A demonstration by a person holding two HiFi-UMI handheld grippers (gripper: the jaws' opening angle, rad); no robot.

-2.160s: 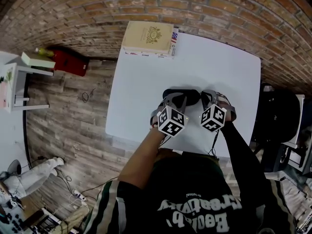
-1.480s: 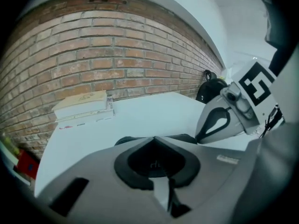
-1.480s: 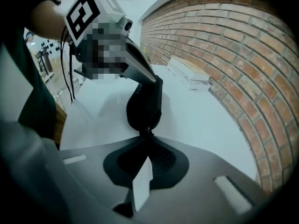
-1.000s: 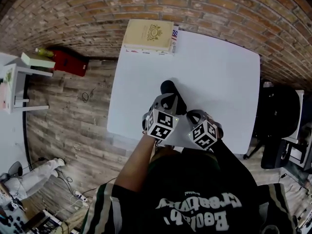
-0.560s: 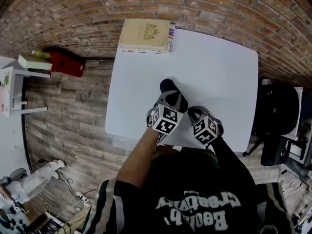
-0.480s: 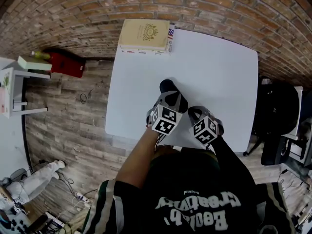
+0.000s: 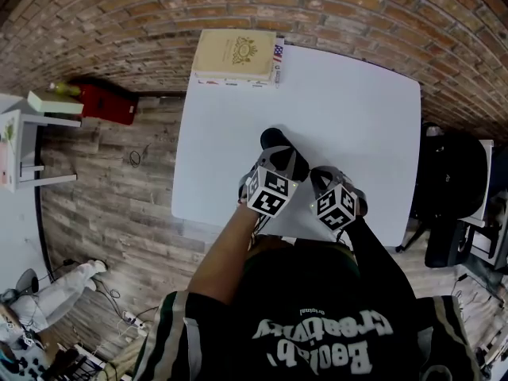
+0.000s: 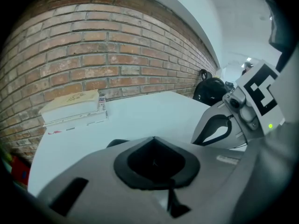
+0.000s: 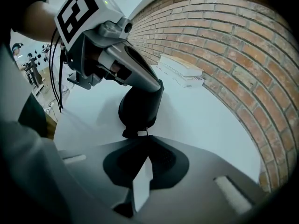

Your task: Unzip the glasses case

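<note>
Head cam sits high up, aimed almost straight down at the tabletop (image 7: pixel 349 109), with the brick wall (image 7: pixel 357 14) at 12 o'clock. The left gripper view rides low and close over the tabletop, facing that wall, with the book (image 8: pixel 74 104) at 10 o'clock and the right gripper (image 8: pixel 196 141) at 3. The right gripper view is just as low, with the left gripper (image 9: pixel 157 85) at 11. All three views share the book, wall and tabletop.

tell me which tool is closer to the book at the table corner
Left. The left tool is down the table from the book, at the glasses case; the right tool is further from it, nearer the front edge and off to the right.
</note>
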